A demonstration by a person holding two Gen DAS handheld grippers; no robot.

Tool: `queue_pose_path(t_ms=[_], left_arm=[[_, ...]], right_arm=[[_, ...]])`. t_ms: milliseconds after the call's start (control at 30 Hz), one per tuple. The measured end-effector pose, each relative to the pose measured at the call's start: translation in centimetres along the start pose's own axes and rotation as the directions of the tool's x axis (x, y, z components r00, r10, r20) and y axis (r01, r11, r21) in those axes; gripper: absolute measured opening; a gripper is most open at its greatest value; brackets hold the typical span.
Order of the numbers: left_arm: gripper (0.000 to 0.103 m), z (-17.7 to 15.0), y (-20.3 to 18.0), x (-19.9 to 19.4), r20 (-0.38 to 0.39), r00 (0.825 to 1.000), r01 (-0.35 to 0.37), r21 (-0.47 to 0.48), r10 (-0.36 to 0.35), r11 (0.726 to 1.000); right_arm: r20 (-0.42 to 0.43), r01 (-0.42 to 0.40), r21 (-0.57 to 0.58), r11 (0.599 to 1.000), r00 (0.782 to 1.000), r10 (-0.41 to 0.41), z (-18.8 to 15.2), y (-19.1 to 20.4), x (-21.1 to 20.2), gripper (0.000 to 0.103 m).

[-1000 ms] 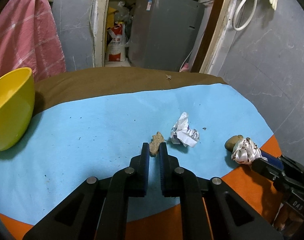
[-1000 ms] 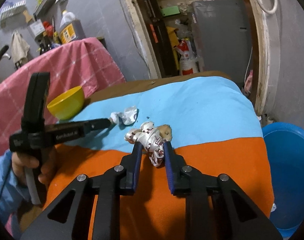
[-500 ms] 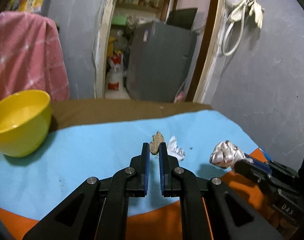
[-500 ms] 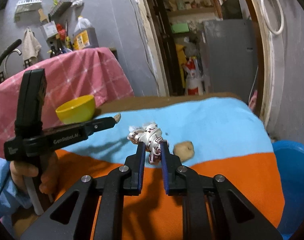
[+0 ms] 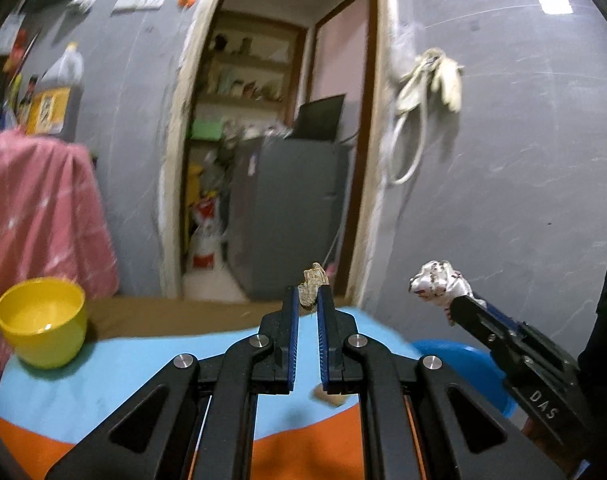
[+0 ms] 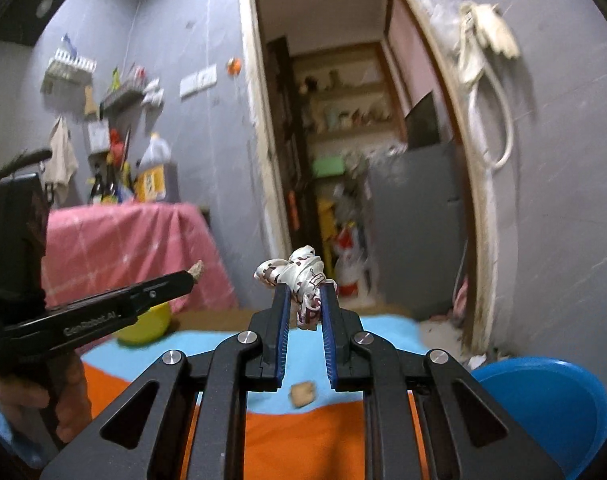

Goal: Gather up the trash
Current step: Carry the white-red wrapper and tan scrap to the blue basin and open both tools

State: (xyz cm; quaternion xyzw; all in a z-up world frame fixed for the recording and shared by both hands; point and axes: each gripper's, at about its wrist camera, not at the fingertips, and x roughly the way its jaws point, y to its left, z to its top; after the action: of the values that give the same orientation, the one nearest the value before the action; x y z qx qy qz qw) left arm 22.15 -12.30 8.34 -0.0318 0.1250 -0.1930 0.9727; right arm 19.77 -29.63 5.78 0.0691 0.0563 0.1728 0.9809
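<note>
Two scraps already lifted clear of the bench (image 6: 383,432): left tool (image 5: 307,304) clamped on a brown crumb-like scrap (image 5: 312,285), right tool (image 6: 305,300) clamped on a crumpled white wrapper (image 6: 299,276). Neither yet dropped; blue bin (image 6: 543,396) low at right looks the likely destination. One tan lump (image 6: 302,394) left lying on the blue cloth. Yellow bowl (image 5: 41,322) untouched.

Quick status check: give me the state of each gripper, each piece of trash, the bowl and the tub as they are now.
Left gripper: shut on brown scrap, lifted off the table.
Right gripper: shut on crumpled wrapper, lifted.
Brown lump: lying loose on the blue cloth.
Yellow bowl: upright on the table, looks empty.
Blue tub: beside the table, contents not visible.
</note>
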Motion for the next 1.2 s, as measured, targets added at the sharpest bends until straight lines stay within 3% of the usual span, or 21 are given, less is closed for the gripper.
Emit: queue_pose_path(t_ms=[233,600,833,1200], left_arm=[[0.007,0.8,-4.9,0.9,0.001,0.996,0.090,0.057,-0.090,0.994],[0.007,-0.3,-11.4,5.3,-0.116,0.973,0.210,0.063,-0.202,0.976],[0.007,-1.5,-14.7,10.0,-0.277,0.921,0.283,-0.011,-0.275,0.959],[0.007,-4.3,-16.2,16.4,-0.456,0.839,0.281,-0.107,-0.298,0.954]], right_arm=[[0.093,0.143,0.012,0.990,0.985,-0.144,1.2,-2.8,-3.0,0.013],[-0.002,0.386,0.103,0.917,0.922,-0.388,0.4,-9.4,-5.4,0.013],[-0.102,0.466,0.169,0.868,0.885,-0.455,-0.8,-12.6,-5.9,0.013],[-0.250,0.509,0.245,0.825,0.855,-0.454,-2.5,-16.4,-4.9,0.019]])
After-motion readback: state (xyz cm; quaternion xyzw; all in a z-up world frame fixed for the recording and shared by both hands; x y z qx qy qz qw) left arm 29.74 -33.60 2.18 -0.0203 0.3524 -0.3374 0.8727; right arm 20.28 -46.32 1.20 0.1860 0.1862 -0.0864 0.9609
